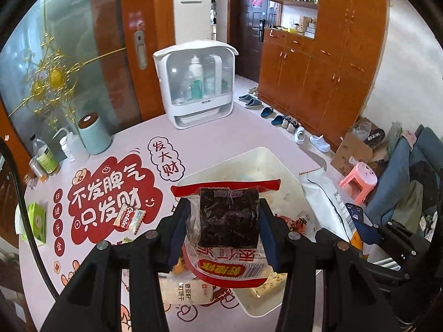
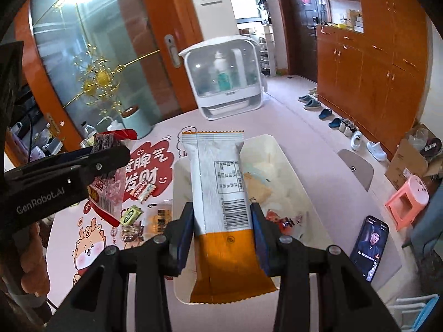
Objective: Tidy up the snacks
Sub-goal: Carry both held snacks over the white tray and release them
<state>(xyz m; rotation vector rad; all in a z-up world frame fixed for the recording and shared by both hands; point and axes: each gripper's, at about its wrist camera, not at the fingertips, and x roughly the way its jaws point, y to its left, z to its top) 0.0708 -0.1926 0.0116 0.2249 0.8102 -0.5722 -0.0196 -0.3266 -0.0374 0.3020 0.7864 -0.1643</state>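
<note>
Left gripper (image 1: 225, 221) jaws clamped on red-edged dark snack bag (image 1: 229, 215), held above white tray (image 1: 279, 163). Right gripper (image 2: 221, 221) jaws clamped on white-orange packet (image 2: 218, 188), sticking forward between jaws over same tray, other snacks inside

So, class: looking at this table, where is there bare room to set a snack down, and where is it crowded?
Free: the pink tabletop between the white bin and the white cabinet, and the strip from the bin's right wall to the phone. Crowded: left of the bin, where loose snack packets lie scattered, and the bin itself, which already holds snacks.
</note>
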